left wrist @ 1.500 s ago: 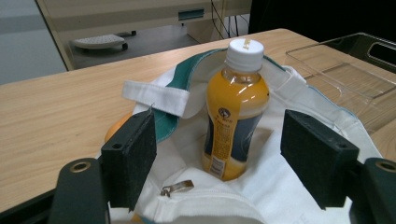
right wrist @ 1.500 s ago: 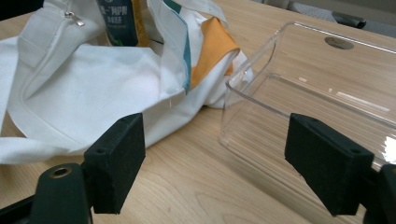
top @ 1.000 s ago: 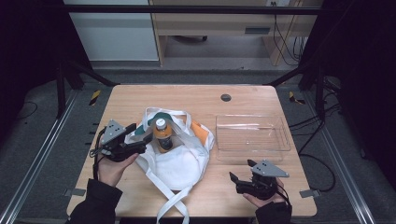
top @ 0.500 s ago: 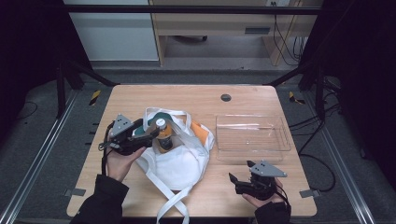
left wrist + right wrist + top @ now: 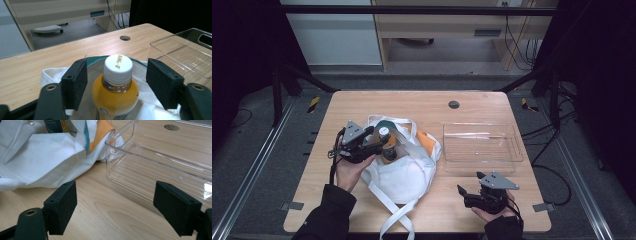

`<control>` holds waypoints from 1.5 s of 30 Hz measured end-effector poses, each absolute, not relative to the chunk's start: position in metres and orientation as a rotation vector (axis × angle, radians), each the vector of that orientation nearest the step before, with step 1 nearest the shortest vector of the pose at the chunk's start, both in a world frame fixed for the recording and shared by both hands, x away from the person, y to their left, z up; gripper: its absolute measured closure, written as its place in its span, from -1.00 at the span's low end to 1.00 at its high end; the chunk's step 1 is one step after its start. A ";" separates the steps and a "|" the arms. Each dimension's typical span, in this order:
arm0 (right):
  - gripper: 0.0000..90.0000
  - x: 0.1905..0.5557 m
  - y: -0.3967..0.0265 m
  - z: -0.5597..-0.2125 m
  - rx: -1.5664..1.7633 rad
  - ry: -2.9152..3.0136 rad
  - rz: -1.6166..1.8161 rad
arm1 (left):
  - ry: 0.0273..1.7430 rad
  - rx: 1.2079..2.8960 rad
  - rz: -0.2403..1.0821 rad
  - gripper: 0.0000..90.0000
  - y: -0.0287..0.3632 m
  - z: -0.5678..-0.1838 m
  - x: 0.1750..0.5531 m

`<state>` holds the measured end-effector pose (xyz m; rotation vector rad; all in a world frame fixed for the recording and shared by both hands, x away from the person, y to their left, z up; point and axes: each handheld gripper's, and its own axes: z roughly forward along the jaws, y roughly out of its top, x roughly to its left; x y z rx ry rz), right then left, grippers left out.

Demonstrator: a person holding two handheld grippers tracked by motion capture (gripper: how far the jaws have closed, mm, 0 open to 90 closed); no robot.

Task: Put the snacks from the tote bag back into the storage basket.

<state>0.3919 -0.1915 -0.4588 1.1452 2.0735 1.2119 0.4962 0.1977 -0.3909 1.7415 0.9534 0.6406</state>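
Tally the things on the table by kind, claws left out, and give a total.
Bottles: 1, the orange drink bottle with a white cap, standing in the bag.
Bags: 1, the white cloth bag.
Trays: 1, the clear plastic tray.
Total: 3

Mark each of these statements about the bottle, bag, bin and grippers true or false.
1. The orange juice bottle stands between the left gripper fingers, which have just been closing on it. True.
2. The bottle's cap is off. False: a white cap is on.
3. The clear plastic bin holds the bottle. False: the bottle stands in the white cloth bag.
4. The right gripper is open with nothing between its fingers. True.
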 end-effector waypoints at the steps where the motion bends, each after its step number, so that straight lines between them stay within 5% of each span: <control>1: -0.57 0.392 -0.191 -0.459 1.142 2.076 1.210 | 0.956 1.743 0.635 -0.18 0.197 -0.392 0.497; 15: -0.56 0.392 -0.192 -0.460 1.144 2.079 1.207 | 0.959 1.778 0.656 0.25 0.187 -0.402 0.506; 45: -0.56 0.394 -0.192 -0.460 1.142 2.086 1.200 | 0.947 1.754 0.692 0.31 0.183 -0.404 0.504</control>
